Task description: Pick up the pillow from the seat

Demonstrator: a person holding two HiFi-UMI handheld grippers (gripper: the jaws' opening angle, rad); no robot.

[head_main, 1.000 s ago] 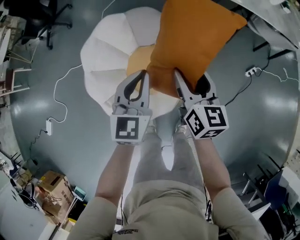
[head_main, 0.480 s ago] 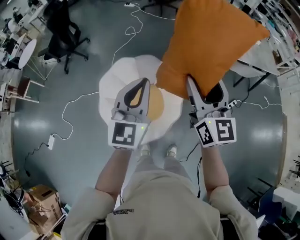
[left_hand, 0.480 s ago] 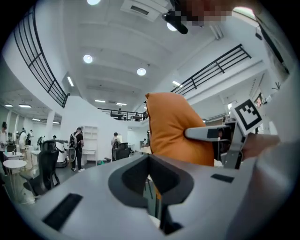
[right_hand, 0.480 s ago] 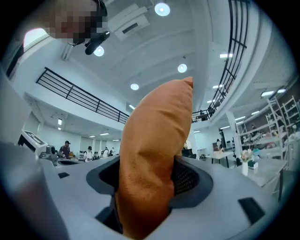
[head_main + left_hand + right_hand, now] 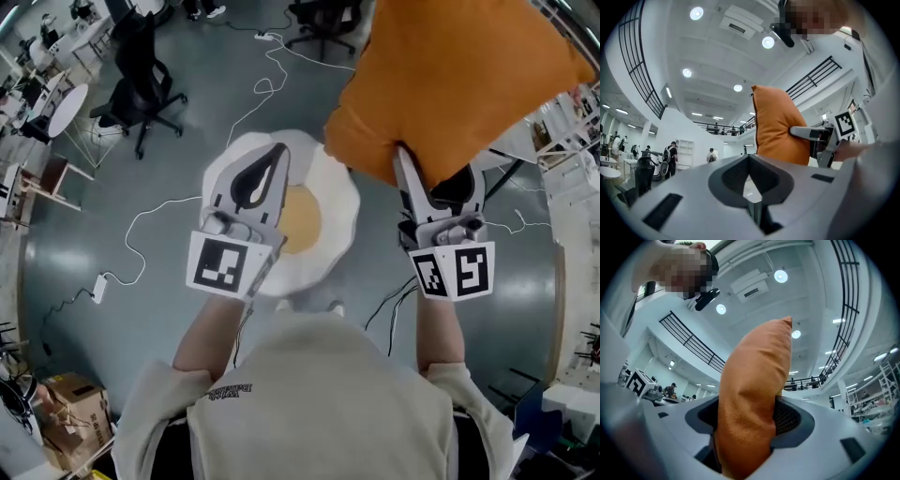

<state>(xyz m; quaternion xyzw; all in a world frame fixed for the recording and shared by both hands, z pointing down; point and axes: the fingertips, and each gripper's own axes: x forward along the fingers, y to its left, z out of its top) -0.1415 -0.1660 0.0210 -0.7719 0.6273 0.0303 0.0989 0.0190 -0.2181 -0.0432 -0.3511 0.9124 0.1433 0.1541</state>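
The orange pillow [image 5: 450,84] hangs in the air high above the floor, off the seat. My right gripper [image 5: 436,169] pinches its lower corner, and the right gripper view shows the pillow [image 5: 754,394] bulging between the pads of the right gripper [image 5: 747,413]; the jaws are opening slightly while still pressing the fabric. My left gripper [image 5: 277,155] is shut with nothing in it, held over the round white seat [image 5: 333,206] far below. From the left gripper [image 5: 750,157] the pillow [image 5: 778,126] shows to the right with the other gripper's finger against it.
Black office chairs [image 5: 141,84] stand on the grey floor at the upper left. A white cable [image 5: 150,216] runs to a power strip [image 5: 98,286]. Cardboard boxes [image 5: 61,422] sit at the lower left, and tables and racks line both sides.
Both grippers and the pillow have risen well above the seat, which now looks smaller and farther below. The pillow has shifted up and right with the right gripper.
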